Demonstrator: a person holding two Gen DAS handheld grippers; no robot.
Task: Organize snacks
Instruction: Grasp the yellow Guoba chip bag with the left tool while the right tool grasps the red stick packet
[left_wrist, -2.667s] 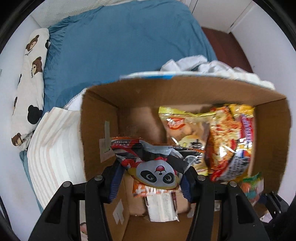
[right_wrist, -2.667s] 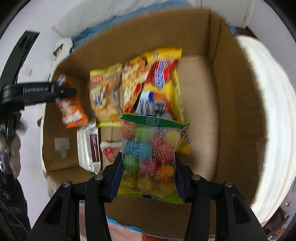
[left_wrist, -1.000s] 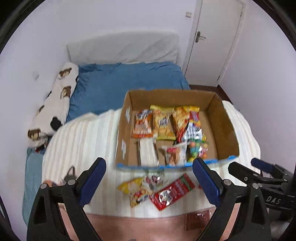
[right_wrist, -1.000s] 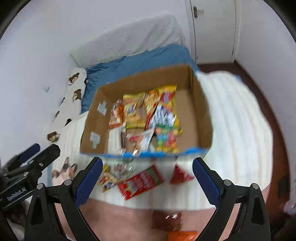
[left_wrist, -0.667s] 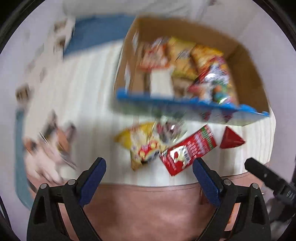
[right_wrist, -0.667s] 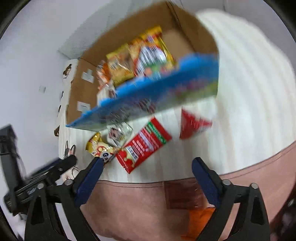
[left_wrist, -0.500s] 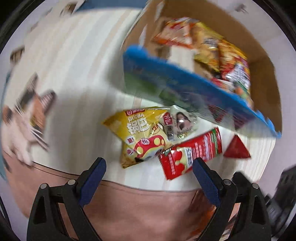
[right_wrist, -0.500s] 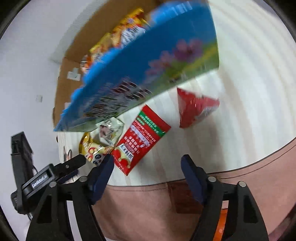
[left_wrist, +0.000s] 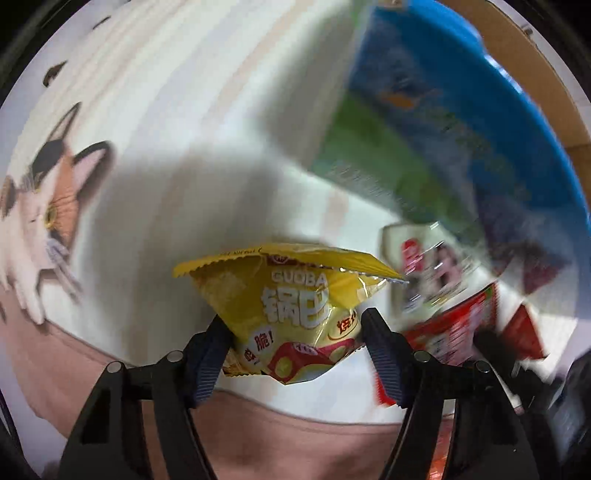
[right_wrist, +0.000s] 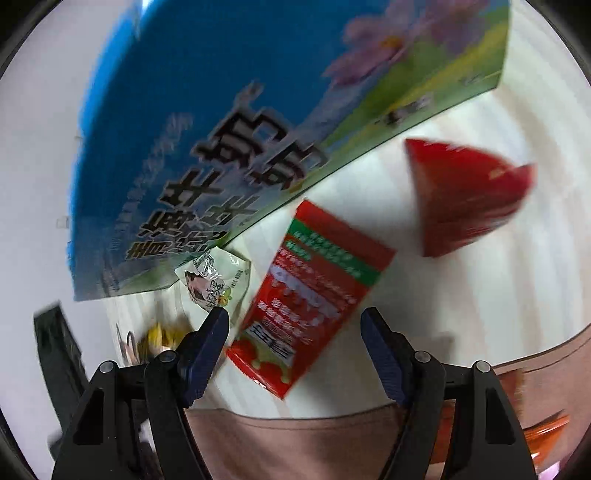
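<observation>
While our left claw (left_wrist: 293, 338) is closed around the lower half of the yellow snack bag (left_wrist: 291, 295), its two blue pads pressing the bag's sides, that bag stands with its crimped top edge up, just above the striped white blanket (left_wrist: 166, 129) on the bed. Taking the yellow bag as our landmark, we see a small pale packet (left_wrist: 424, 269) just to its right, blurred, and lower right of that the long red packet (left_wrist: 458, 332), with a red triangular packet (left_wrist: 524, 332) beyond it at the far right. Above and to the right of the bag rises the printed blue and green wall of the cardboard box (left_wrist: 443, 129), its brown rim showing at the top right corner. To the bag's left a cat picture (left_wrist: 48, 206) lies at the blanket's edge, and below the bag a pink-brown sheet (left_wrist: 258, 435) begins. Our right claw (right_wrist: 293, 338) is wide open and holds nothing; the long red packet (right_wrist: 314, 299) lies flat on the blanket between and ahead of its fingers, not touching them as far as we can tell. In that view the yellow bag (right_wrist: 162, 336) is only a blur at the left, the pale packet (right_wrist: 214, 280) sits against the box's (right_wrist: 221, 129) lower edge, and the red triangular packet (right_wrist: 465, 195) lies well off to the right.
</observation>
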